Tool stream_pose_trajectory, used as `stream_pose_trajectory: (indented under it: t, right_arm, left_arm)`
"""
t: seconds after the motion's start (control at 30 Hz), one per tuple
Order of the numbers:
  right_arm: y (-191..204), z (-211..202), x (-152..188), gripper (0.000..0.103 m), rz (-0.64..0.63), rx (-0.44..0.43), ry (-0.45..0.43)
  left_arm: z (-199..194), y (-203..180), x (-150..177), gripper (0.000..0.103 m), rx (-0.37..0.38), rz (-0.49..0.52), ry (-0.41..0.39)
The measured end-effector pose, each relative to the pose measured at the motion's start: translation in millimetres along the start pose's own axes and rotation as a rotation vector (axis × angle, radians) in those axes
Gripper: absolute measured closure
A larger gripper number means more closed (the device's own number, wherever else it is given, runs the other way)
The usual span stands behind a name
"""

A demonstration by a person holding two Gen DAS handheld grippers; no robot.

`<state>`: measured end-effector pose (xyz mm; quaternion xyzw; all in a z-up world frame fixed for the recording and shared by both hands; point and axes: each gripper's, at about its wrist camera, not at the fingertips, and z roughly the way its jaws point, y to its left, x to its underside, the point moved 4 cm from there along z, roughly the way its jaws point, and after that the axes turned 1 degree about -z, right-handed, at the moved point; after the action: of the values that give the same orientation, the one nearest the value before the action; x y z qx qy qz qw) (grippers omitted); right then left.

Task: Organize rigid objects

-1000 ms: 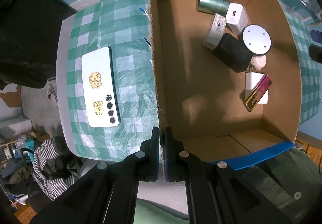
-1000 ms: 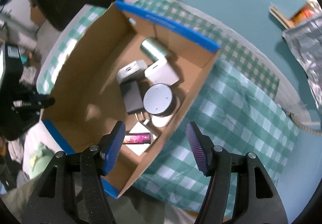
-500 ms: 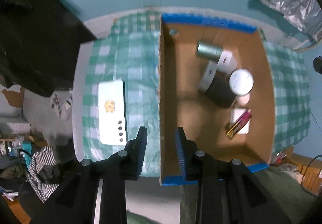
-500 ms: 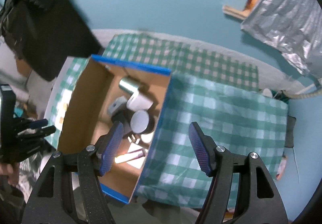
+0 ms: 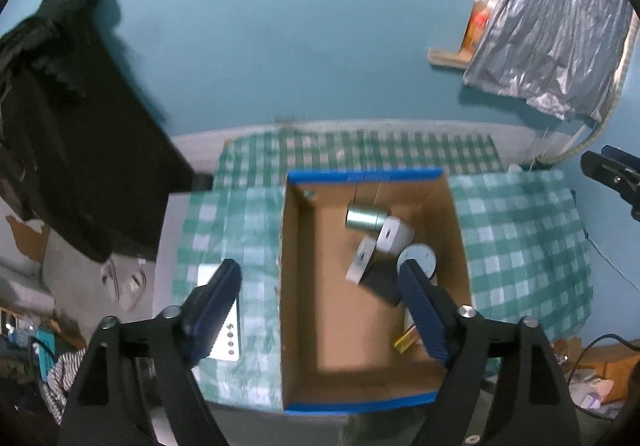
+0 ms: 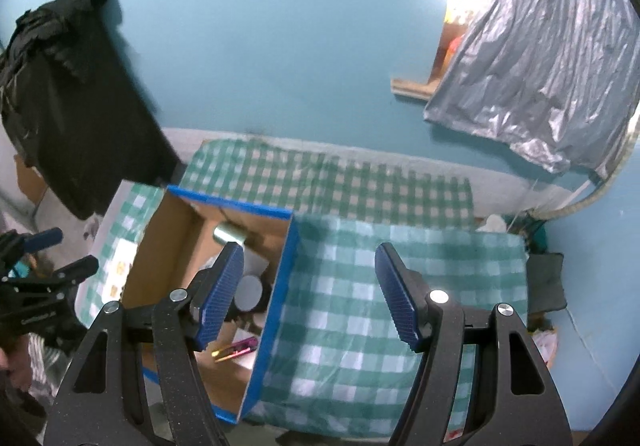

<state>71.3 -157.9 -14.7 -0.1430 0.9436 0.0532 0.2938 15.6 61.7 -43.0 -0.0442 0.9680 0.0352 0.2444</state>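
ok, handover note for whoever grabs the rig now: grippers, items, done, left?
Left hand-held gripper: open, empty, raised above the table.
Right hand-held gripper: open, empty, also raised.
Cardboard box sits on the checked cloth with the metal cylinder, white adapters, round disc and black block inside.
Left: the white phone lies on the cloth beside the box, outside it.

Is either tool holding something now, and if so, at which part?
Nothing is held. The left tool and the right tool are both wide open and empty, raised above the cardboard box.
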Motion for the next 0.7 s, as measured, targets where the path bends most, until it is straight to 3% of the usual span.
stream_pose_trajectory:
  t: [0.07, 0.3, 0.7]
  right_arm:
    - [-4.3, -5.9, -2.3, 0.035, 0.008, 0.007, -0.023]
    - [-14.0, -19.2, -7.0, 0.035, 0.003, 0.045, -0.058]
    - [-22.1, -26.9, -5.7, 0.035, 0.011, 0.06, -0.082]
  left_arm:
    - [-7.1, -4.2, -4.2, 0.015, -0.013, 0.014, -0.033]
    - [-27.2, -18.5, -12.6, 0.014, -0.007, 0.026, -0.118]
    - [-37.0, -25.3, -11.5, 0.014, 0.007, 0.015, -0.148]
